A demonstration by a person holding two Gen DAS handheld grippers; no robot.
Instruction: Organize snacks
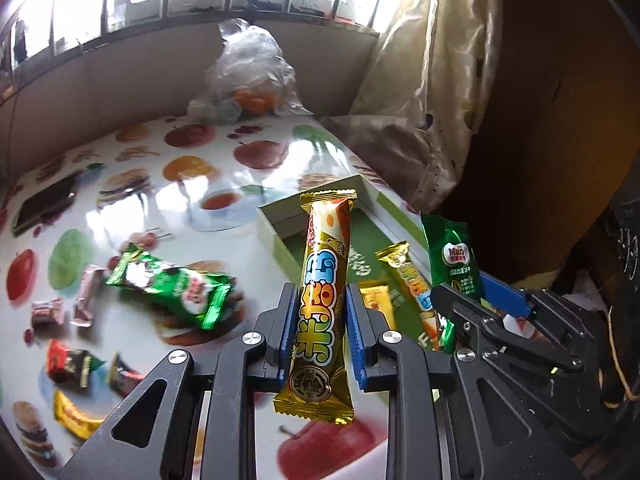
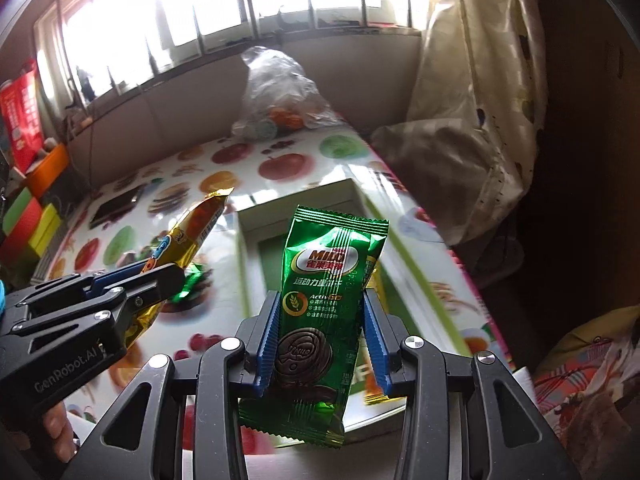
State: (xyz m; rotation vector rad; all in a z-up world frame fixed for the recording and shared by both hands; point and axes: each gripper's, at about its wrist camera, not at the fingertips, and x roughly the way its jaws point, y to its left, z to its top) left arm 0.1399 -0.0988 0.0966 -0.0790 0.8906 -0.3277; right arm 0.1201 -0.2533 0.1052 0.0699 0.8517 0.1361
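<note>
My left gripper (image 1: 320, 292) is shut on a long gold snack bar (image 1: 322, 304) that stands upright between its blue pads, above the near left corner of an open green box (image 1: 276, 240). My right gripper (image 2: 320, 300) is shut on a green Milo biscuit packet (image 2: 320, 320), held upright over the same box (image 2: 250, 272). Each gripper shows in the other's view: the right one (image 1: 452, 292) with its green packet (image 1: 454, 256), the left one (image 2: 176, 276) with its gold bar (image 2: 192, 228). Another gold bar (image 1: 416, 288) lies in the box.
On the fruit-print tablecloth (image 1: 180, 208) left of the box lie a green Milo packet (image 1: 172, 288), small pink candies (image 1: 48, 312), dark wrapped sweets (image 1: 72, 364) and a yellow packet (image 1: 72, 420). A clear plastic bag (image 1: 248, 76) sits at the far edge, a curtain (image 1: 432, 80) hangs right.
</note>
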